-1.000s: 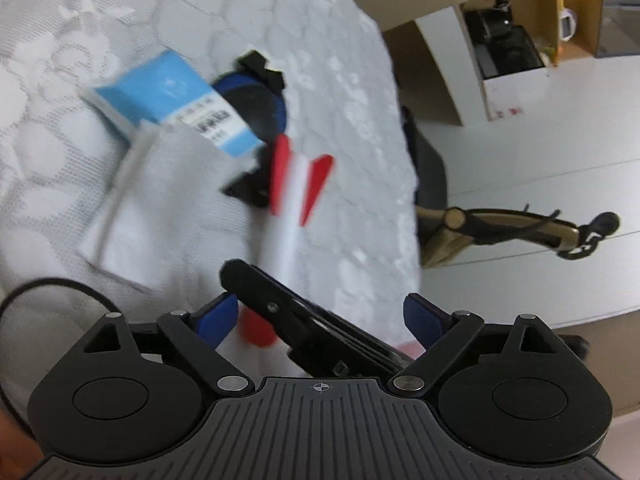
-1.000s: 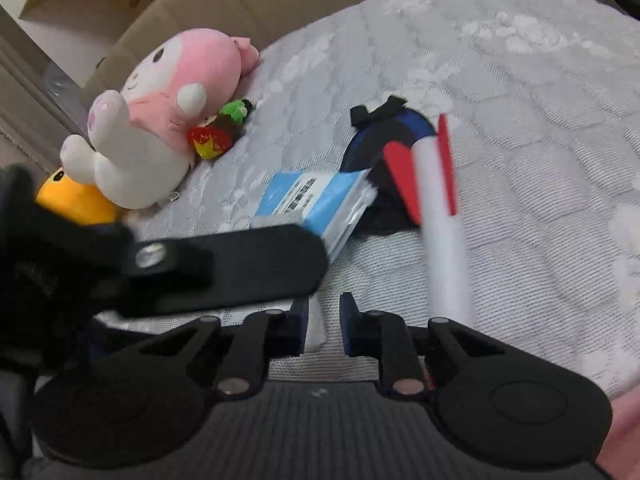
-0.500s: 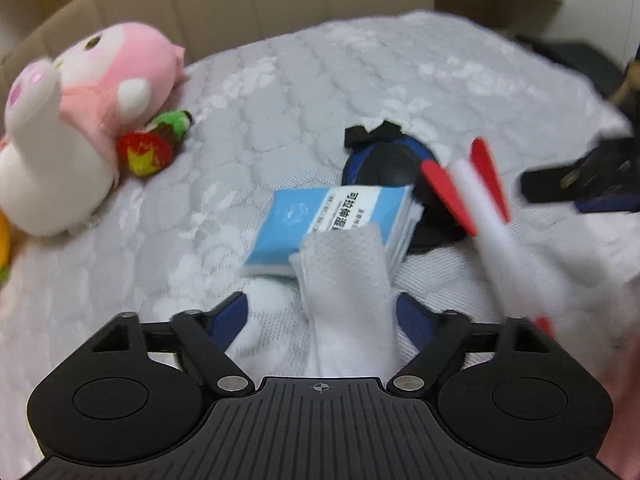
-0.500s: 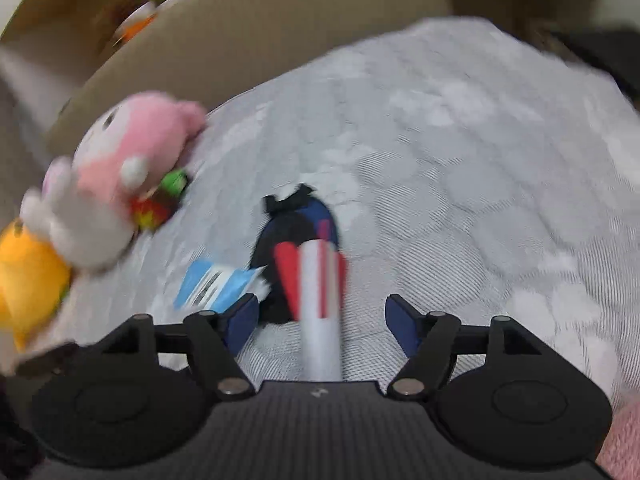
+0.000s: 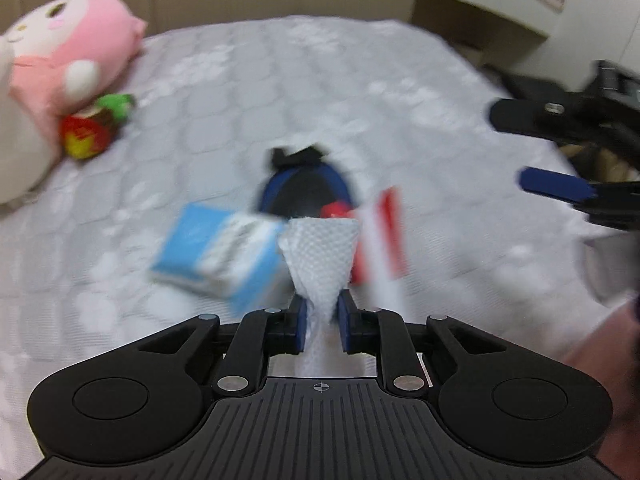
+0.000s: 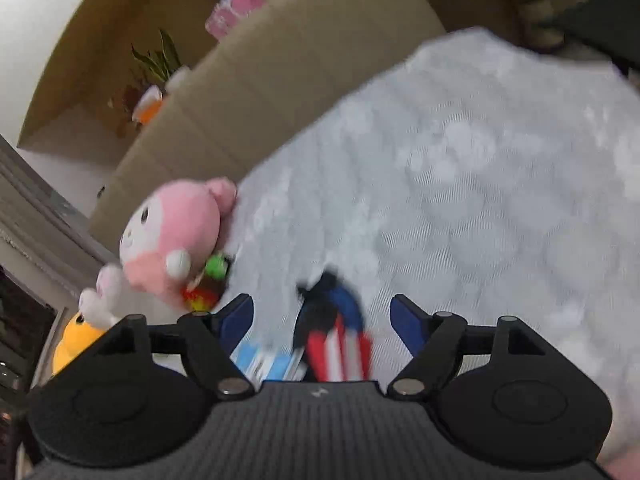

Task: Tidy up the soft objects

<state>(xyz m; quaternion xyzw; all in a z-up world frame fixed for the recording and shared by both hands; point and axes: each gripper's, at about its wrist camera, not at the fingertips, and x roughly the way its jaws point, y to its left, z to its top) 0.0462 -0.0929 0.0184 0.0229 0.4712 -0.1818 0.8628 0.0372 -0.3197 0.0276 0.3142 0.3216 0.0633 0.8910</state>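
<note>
Left gripper — around tissue, seemingly.

A white textured tissue is pinched between blue fingers, fanning out above them. A blue tissue packet lies just to its left on the quilted bed. A dark blue-rimmed pouch and a red-and-white item, blurred, are seen behind. A pink plush lies at the far left, a small red-and-green toy against it.
</note>
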